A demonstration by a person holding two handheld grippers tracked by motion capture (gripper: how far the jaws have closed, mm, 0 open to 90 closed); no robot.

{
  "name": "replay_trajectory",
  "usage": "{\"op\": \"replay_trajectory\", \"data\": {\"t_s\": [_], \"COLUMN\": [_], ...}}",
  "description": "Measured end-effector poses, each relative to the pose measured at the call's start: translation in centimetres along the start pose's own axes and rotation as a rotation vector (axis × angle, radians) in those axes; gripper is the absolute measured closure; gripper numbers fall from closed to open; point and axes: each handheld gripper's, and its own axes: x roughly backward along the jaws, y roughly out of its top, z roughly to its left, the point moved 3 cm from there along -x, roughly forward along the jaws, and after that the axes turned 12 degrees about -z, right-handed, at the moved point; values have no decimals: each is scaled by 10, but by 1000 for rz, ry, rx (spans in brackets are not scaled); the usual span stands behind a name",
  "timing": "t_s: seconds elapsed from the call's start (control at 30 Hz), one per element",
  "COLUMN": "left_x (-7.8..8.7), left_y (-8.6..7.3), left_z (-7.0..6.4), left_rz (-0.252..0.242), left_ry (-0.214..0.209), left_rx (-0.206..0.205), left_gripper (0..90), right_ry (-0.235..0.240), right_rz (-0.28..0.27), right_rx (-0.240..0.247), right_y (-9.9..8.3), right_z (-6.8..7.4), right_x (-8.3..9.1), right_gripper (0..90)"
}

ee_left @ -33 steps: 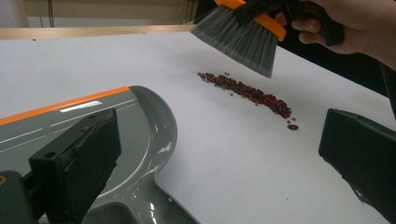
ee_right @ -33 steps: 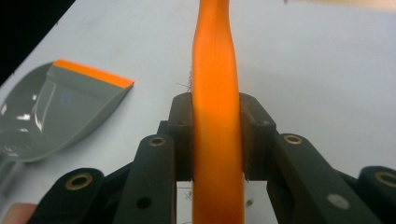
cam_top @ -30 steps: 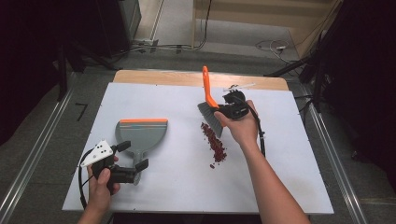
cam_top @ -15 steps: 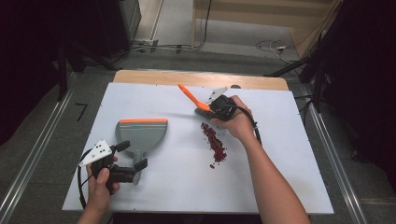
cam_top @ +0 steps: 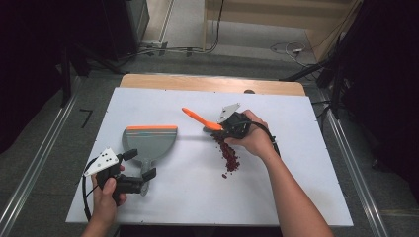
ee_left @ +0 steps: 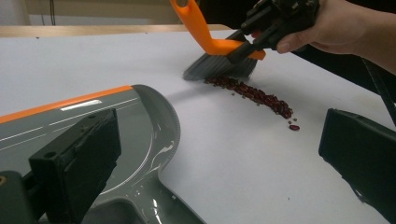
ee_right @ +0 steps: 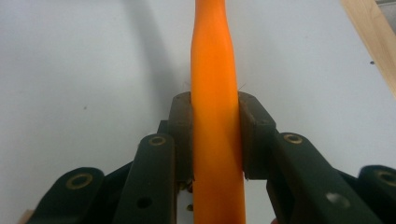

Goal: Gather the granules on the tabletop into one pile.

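Observation:
A grey dustpan with an orange lip lies at the left of the white table top. My left gripper stands open astride its handle; in the left gripper view the pan lies by the left jaw and the left gripper gapes wide. My right gripper is shut on an orange-handled brush. Its grey bristles rest at the far end of a line of dark red beans. The right gripper view shows my right gripper clamped on the brush's orange handle.
A wooden strip runs along the back edge of the table. Metal rails flank the table on the floor, and cables lie behind it. A cable loops from the left gripper near the front edge.
The right gripper has turned the brush so that its handle, which stood nearly upright, now points low to the left, with the bristles down at the beans. The left gripper has stayed put.

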Motion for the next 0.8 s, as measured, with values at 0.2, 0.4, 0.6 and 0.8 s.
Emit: {"op": "replay_trajectory", "data": {"t_s": [0.2, 0.4, 0.6, 0.8], "left_x": [2, 1, 0, 0], "left_y": [0, -1, -1, -1], "left_z": [3, 0, 0, -1], "left_rz": [-8, 0, 1, 4], "left_ry": [8, 4, 3, 3], "left_rx": [10, 4, 4, 1], "left_gripper": [0, 0, 0, 0], "right_ry": [30, 36, 45, 57], "right_rz": [-10, -4, -8, -10], "right_rx": [3, 2, 9, 0], "right_y": [-3, -5, -8, -10], "right_z": [10, 20, 28, 35], "right_x": [7, 13, 18, 24], "right_gripper": [691, 691, 690, 690]}}
